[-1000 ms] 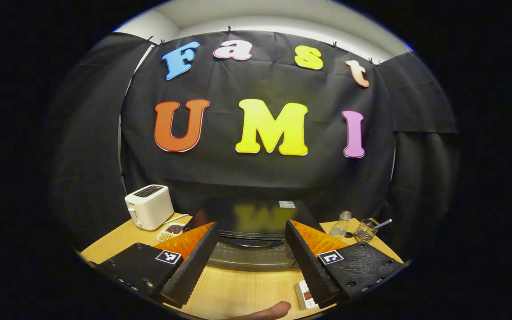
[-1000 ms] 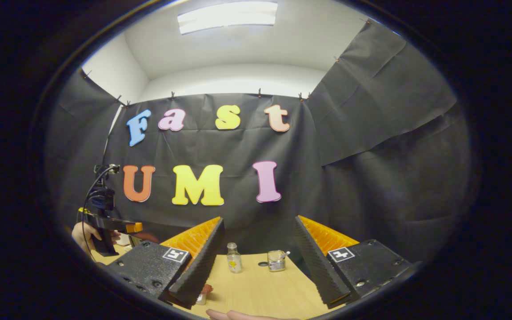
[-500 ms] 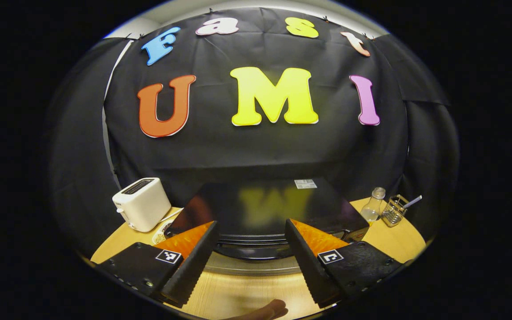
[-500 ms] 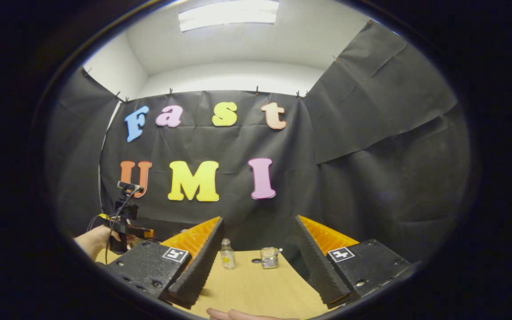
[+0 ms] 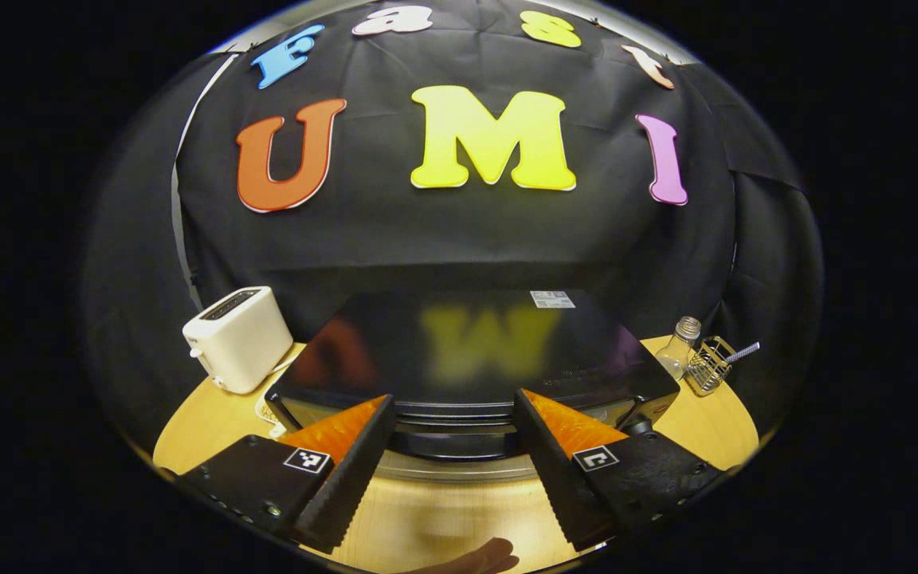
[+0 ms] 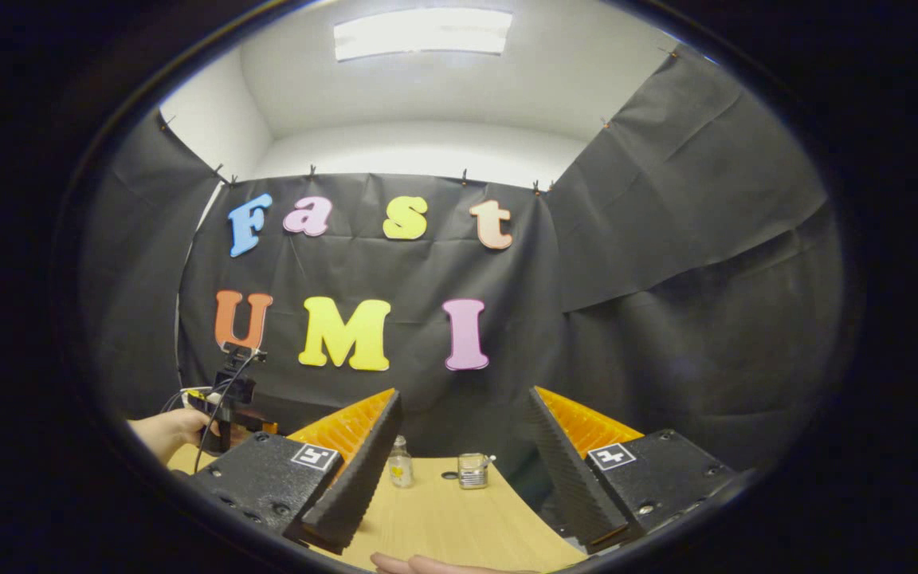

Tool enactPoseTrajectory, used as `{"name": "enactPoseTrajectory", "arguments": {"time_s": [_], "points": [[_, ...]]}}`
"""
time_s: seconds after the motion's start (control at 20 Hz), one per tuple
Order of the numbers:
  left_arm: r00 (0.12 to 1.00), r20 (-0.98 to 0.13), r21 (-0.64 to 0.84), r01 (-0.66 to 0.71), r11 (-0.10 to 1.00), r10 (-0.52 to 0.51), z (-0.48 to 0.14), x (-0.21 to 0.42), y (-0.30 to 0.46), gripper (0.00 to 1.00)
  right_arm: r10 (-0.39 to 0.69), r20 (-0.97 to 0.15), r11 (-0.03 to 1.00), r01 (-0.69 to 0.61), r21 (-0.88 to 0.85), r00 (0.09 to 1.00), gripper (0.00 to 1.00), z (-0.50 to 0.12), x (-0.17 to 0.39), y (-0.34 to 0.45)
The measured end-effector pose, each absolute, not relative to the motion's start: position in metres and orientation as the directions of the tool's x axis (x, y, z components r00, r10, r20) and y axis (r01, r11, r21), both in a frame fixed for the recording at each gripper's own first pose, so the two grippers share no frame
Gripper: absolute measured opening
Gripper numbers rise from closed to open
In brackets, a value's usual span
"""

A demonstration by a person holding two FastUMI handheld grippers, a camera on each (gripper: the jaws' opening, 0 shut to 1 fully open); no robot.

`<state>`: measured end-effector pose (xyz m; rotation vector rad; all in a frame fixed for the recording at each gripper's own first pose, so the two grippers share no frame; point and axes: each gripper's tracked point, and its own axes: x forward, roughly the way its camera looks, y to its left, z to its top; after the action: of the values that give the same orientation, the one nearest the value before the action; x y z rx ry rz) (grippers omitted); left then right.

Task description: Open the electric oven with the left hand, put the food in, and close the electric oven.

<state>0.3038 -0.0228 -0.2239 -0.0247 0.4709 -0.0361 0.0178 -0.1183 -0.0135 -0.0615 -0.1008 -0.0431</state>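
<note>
The left gripper [image 5: 451,434] is wide open and empty, just in front of the oven [image 5: 471,359], whose door is closed. The oven stands mid-table [image 5: 443,518], with a toaster [image 5: 237,339] left of it and a bottle [image 5: 678,355] right. The right gripper [image 6: 459,446] is also open and empty.

Glossy black oven [image 5: 467,351] top, pale wood-grain table [image 5: 443,518], smooth white plastic toaster [image 5: 236,339], clear glass bottle [image 5: 680,351]
</note>
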Motion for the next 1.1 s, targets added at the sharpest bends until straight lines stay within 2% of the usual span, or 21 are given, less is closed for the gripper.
{"name": "enactPoseTrajectory", "arguments": {"time_s": [0.05,0.1,0.5,0.65,0.8,0.9,1.05,1.1], "points": [[0.892,-0.450,-0.037,0.030,0.999,-0.044,-0.223,0.302,-0.024,0.95,-0.040,0.106,0.997,0.047,-0.061,0.994,0.96,-0.011,0.013,-0.118],[0.892,-0.450,-0.038,0.031,0.999,-0.045,-0.223,0.298,-0.024,0.95,-0.041,0.109,0.997,0.048,-0.064,0.993,0.99,-0.009,0.010,-0.118],[0.875,-0.476,-0.083,0.052,0.995,-0.085,-0.228,0.252,-0.025,0.95,-0.016,0.079,0.997,0.022,-0.068,0.997,0.99,-0.003,-0.010,-0.101],[0.881,-0.465,-0.015,0.085,0.996,-0.082,-0.233,0.235,-0.024,0.95,-0.014,0.076,0.997,0.019,-0.070,0.997,0.99,-0.001,-0.015,-0.098],[0.868,-0.488,-0.040,0.078,0.996,-0.088,-0.244,0.218,-0.025,0.95,-0.006,0.085,0.997,0.012,-0.072,0.996,0.96,0.005,-0.018,-0.091],[0.868,-0.489,-0.031,0.082,0.996,-0.087,-0.251,0.208,-0.025,0.95,0.002,0.090,0.997,0.005,-0.071,0.996,0.99,0.006,-0.021,-0.086],[0.867,-0.491,-0.031,0.082,0.996,-0.087,-0.262,0.192,-0.026,0.95,0.005,0.093,0.997,0.002,-0.072,0.996,0.96,0.006,-0.024,-0.085],[0.867,-0.491,-0.023,0.088,0.996,-0.087,-0.264,0.189,-0.027,0.95,0.004,0.089,0.997,0.003,-0.073,0.996,0.99,0.005,-0.023,-0.083]]}}
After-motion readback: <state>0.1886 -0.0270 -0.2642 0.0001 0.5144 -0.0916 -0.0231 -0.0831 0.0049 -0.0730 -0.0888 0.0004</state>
